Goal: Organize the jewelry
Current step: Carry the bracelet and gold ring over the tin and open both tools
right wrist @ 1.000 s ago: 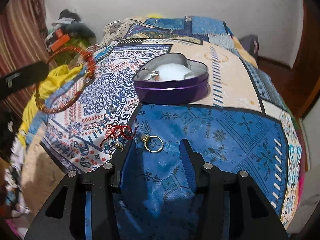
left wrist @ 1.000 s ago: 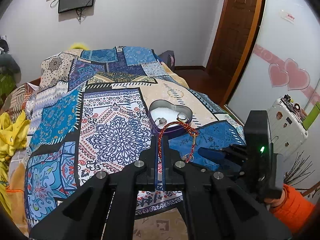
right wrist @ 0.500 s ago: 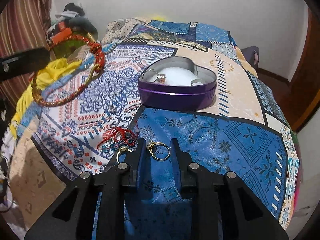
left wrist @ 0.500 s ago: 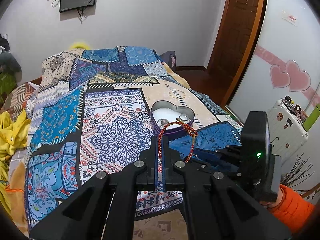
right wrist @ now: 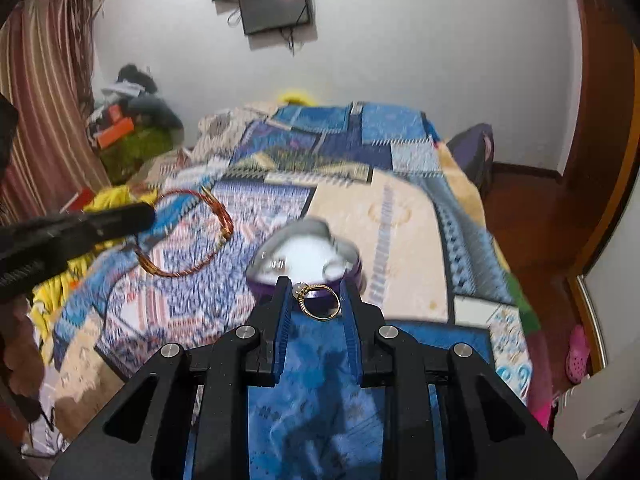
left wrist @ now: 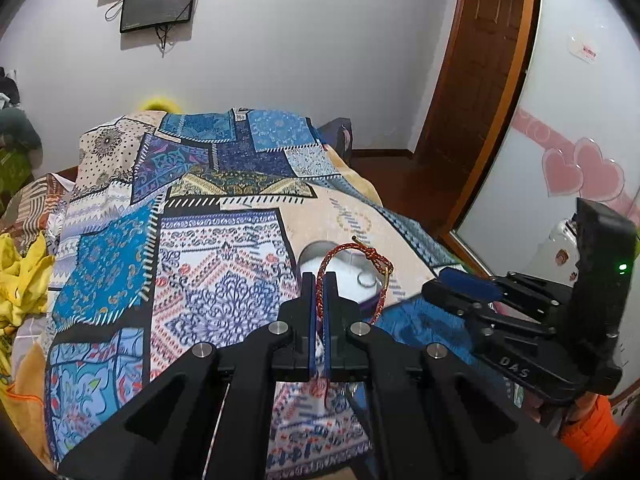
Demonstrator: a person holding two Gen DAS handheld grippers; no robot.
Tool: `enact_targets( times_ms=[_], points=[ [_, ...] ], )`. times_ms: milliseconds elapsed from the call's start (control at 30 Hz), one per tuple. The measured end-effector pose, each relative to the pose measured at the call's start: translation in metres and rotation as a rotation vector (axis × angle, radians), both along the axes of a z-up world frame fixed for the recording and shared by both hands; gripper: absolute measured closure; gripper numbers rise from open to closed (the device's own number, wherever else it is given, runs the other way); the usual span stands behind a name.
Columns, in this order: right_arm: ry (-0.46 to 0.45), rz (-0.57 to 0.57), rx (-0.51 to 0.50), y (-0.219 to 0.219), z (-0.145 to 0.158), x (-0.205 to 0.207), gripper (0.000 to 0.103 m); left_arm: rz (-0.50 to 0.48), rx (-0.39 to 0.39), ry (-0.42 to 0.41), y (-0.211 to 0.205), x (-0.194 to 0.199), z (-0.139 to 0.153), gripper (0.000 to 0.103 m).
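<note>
Fingers of the right gripper (right wrist: 316, 300) pinch the gold ring (right wrist: 319, 302) just before the heart tin (right wrist: 308, 258) to drop it in, while the left gripper (left wrist: 319, 292) squeezes the red bracelet (left wrist: 352, 272).

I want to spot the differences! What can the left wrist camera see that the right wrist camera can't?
Only the left wrist view: pink heart stickers on the wall, and the right tongs from the side.
Only the right wrist view: a gold ring pinched in those tongs, striped curtains, and a pink shoe.
Both: the heart-shaped tin, the red braided bracelet, and the patchwork bedspread.
</note>
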State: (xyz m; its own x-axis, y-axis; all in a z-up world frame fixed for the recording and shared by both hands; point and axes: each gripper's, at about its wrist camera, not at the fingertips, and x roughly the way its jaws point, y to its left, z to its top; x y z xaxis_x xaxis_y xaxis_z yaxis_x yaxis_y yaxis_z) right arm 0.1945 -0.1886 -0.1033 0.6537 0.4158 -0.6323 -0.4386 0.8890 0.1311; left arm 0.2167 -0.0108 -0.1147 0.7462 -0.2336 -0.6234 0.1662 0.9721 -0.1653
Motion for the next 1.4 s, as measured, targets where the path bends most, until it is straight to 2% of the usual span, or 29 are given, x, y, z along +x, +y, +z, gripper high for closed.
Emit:
enact_targets(
  times_ms=[367,800,1033,1133,1300,1400],
  points=[
    [-0.010,0.002,0.014,0.008,-0.001,0.023,0.081,-0.005,0.002,0.040,-0.005,0.042,-0.020,0.102],
    [0.074,0.067,-0.032,0.026,-0.026,0.047,0.081,-0.040,0.015,0.149,-0.015,0.080,-0.059,0.102],
    [0.123,0.078,-0.051,0.029,-0.040,0.058,0.080,-0.050,0.019,0.179,-0.016,0.086,-0.067,0.102],
    [0.142,0.067,-0.051,0.028,-0.044,0.061,0.080,-0.056,-0.006,0.197,-0.012,0.085,-0.069,0.102],
    [0.155,0.067,-0.061,0.030,-0.043,0.061,0.080,-0.060,-0.005,0.208,-0.009,0.080,-0.070,0.101],
    [0.157,0.073,-0.078,0.032,-0.041,0.060,0.078,-0.056,0.001,0.199,-0.007,0.074,-0.067,0.096]
  ],
)
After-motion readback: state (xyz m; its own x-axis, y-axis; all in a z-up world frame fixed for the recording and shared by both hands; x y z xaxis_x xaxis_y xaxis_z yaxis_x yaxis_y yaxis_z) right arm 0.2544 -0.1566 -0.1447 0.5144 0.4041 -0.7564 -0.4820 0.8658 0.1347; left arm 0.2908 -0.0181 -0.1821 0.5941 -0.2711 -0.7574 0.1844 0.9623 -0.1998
